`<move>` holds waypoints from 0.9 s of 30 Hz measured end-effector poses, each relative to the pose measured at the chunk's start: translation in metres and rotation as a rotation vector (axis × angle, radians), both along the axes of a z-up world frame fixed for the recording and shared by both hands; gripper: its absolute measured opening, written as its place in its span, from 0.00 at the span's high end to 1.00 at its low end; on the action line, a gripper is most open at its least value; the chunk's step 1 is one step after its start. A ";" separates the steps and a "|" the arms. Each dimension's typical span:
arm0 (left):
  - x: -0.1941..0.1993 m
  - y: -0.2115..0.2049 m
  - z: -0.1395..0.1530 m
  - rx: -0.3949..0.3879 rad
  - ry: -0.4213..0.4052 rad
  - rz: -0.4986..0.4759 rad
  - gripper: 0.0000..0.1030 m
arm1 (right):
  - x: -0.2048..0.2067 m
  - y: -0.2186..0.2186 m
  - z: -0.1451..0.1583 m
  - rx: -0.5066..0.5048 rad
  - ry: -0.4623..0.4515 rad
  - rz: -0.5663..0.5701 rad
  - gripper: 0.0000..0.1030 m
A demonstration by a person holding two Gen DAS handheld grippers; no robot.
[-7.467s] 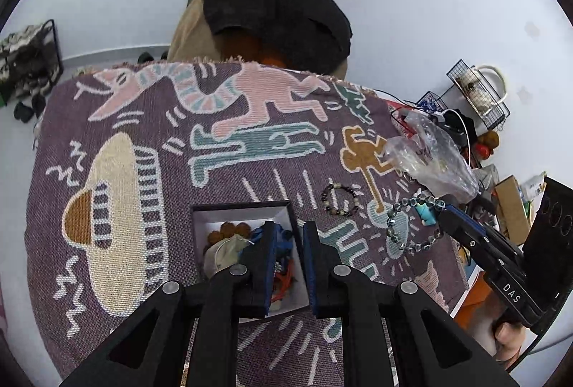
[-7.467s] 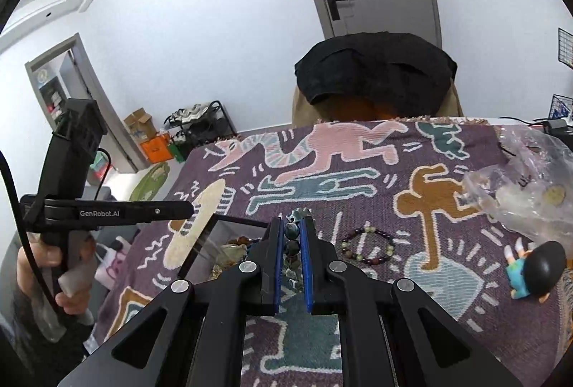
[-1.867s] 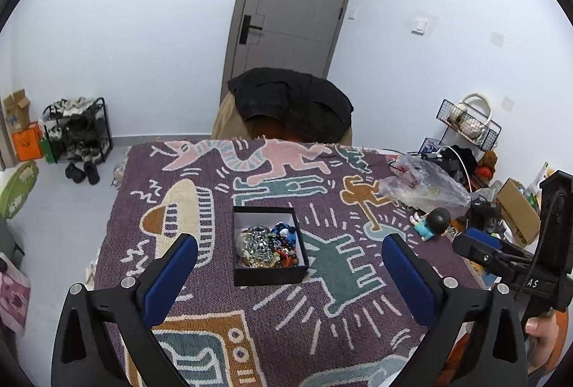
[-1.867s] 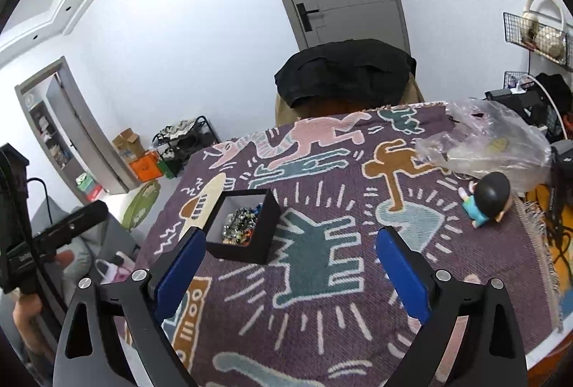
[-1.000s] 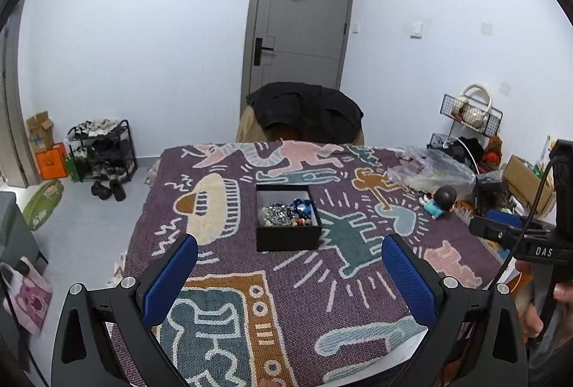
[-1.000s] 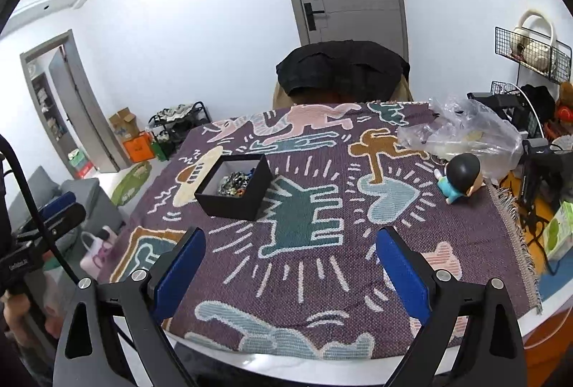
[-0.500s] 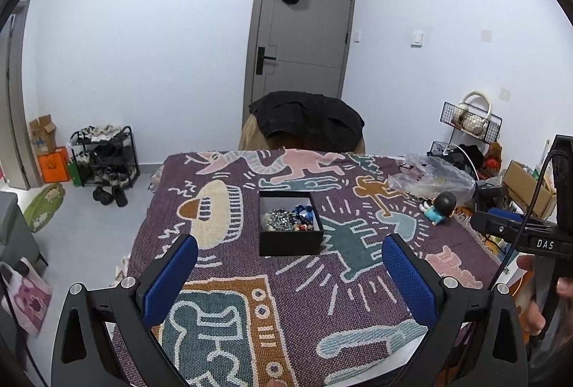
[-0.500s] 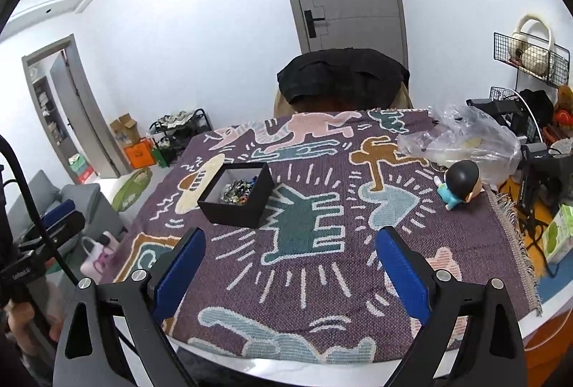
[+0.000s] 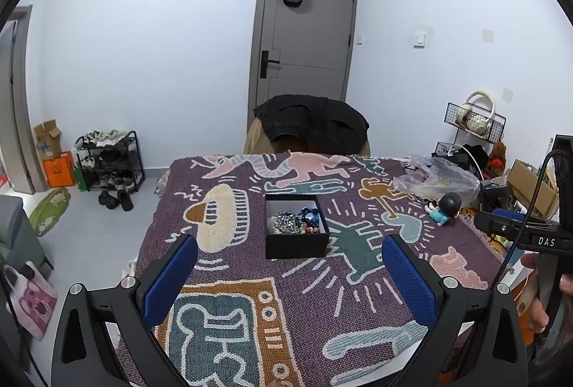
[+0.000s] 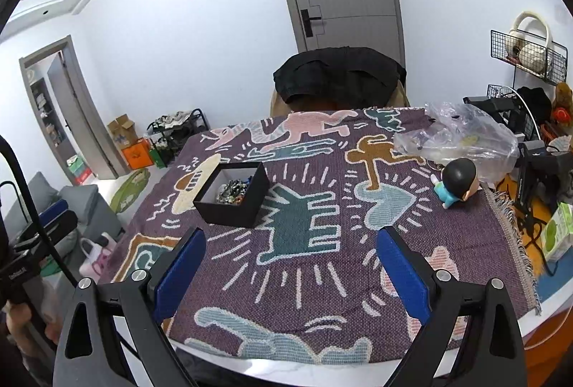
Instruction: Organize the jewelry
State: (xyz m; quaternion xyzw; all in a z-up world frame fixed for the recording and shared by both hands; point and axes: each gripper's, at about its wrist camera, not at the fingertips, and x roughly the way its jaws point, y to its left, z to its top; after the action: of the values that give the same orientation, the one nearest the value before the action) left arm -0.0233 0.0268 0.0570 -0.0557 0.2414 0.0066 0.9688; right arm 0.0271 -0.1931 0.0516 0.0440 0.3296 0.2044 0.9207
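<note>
Left wrist view: left gripper [image 9: 289,274], jaws spread wide and empty, above the patterned blanket [image 9: 250,297]; black jewelry box [image 9: 296,226], filled with beaded jewelry [image 9: 295,221], mid-table. Right wrist view: right gripper [image 10: 290,270], likewise wide apart and empty; box [image 10: 234,195] at left, cartoon figurine [image 10: 455,181] beside the plastic bag [image 10: 462,132].

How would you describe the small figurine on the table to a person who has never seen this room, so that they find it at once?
Start at the table covered by the purple patterned blanket and go to its right side, beside the crumpled clear plastic bag. The figurine lies there on the blanket, just in front of the bag. It alone is a doll: big round black head, light blue body.
</note>
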 end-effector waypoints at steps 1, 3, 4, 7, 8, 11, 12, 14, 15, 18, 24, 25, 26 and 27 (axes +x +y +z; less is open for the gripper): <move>0.000 -0.001 0.000 0.003 -0.001 0.001 0.00 | 0.000 0.000 0.000 0.000 -0.001 0.000 0.07; 0.000 -0.002 -0.001 0.009 -0.001 0.001 0.00 | -0.001 0.001 0.001 -0.002 -0.004 0.001 0.07; 0.001 -0.003 -0.002 0.009 0.001 -0.002 0.00 | -0.001 0.001 0.001 -0.002 -0.005 0.001 0.07; 0.001 -0.002 -0.002 0.001 0.001 -0.011 0.00 | -0.002 0.001 0.002 -0.001 -0.006 0.001 0.07; 0.000 -0.002 -0.002 -0.003 -0.001 -0.011 0.00 | -0.002 0.001 0.002 -0.001 -0.007 0.001 0.07; 0.000 -0.001 -0.001 -0.011 -0.005 -0.017 0.00 | -0.002 0.001 0.002 -0.002 -0.009 0.001 0.07; 0.000 -0.001 -0.001 -0.012 -0.004 -0.018 0.00 | -0.002 0.001 0.002 -0.004 -0.011 -0.001 0.07; -0.001 -0.001 0.000 -0.012 -0.003 -0.018 0.00 | -0.002 0.000 0.003 -0.007 -0.013 -0.005 0.07; -0.001 -0.001 0.000 -0.012 -0.004 -0.018 0.00 | -0.002 -0.001 0.003 -0.005 -0.013 -0.007 0.07; -0.001 -0.001 0.000 -0.008 -0.005 -0.015 0.00 | -0.002 -0.002 0.004 -0.003 -0.015 -0.011 0.07; -0.001 -0.003 0.002 -0.006 -0.011 -0.012 0.00 | -0.003 -0.001 0.005 -0.016 -0.025 -0.020 0.07; -0.001 -0.003 0.002 -0.004 -0.011 -0.013 0.00 | -0.003 -0.002 0.005 -0.016 -0.027 -0.022 0.07; -0.002 -0.004 0.002 -0.004 -0.011 -0.013 0.00 | -0.003 -0.002 0.005 -0.016 -0.028 -0.024 0.07; -0.002 -0.004 0.002 -0.004 -0.011 -0.012 0.00 | -0.003 -0.002 0.006 -0.016 -0.030 -0.026 0.07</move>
State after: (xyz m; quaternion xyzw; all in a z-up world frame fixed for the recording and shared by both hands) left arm -0.0248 0.0232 0.0588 -0.0563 0.2362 -0.0001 0.9701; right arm 0.0242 -0.1955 0.0572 0.0380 0.3170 0.1902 0.9284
